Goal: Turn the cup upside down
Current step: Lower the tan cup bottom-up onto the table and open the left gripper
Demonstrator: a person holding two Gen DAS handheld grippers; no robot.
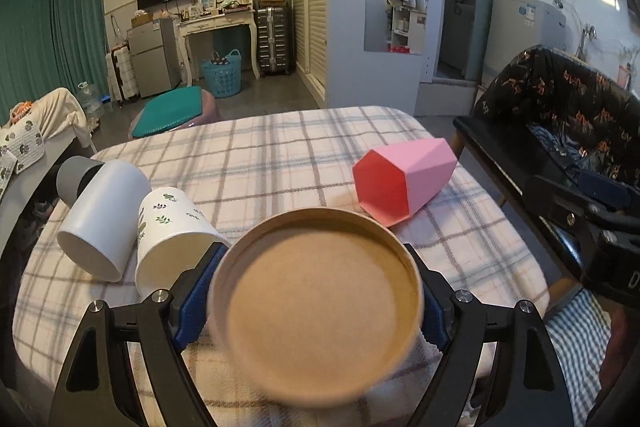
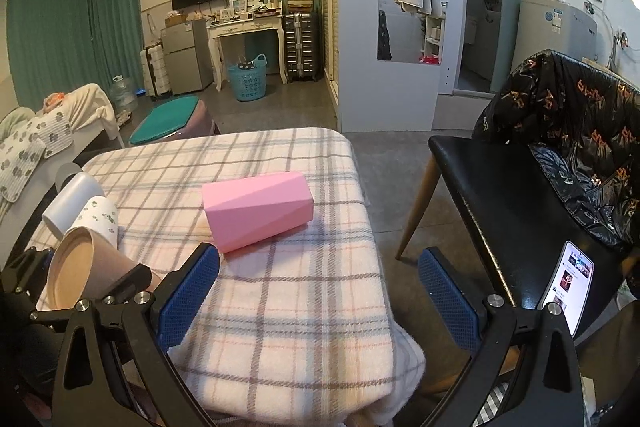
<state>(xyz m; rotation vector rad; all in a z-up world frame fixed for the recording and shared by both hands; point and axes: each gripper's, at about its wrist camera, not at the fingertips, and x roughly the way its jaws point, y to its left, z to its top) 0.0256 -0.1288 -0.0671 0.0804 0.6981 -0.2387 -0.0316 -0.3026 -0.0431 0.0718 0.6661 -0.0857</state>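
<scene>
So the left gripper (image 1: 316, 291) has the brown paper cup (image 1: 316, 311) clamped between its two blue fingers (image 1: 196, 301), one pad on each side of the cup wall. The cup is lying sideways in the grip with its recessed flat end facing straight back at the left wrist camera, filling most of that view. From the right wrist view you can see the same cup (image 2: 86, 267) at the near left edge of the surface (image 2: 304, 291), tilted over on its side, held up by the left gripper (image 2: 60, 279).

The right gripper (image 2: 318, 301) has its fingers spread wide apart with nothing between them, hovering over the near edge of the plaid cloth.

Other stuff on the surface: a pink faceted cup (image 1: 404, 181) lying on its side near the right edge, open mouth toward the left camera, and to the left a floral paper cup (image 1: 172, 231) and a white cup (image 1: 104, 219), both tipped over and touching each other. There's a black chair (image 2: 516, 211) off to the right with a phone (image 2: 566, 287) leaning on it.
</scene>
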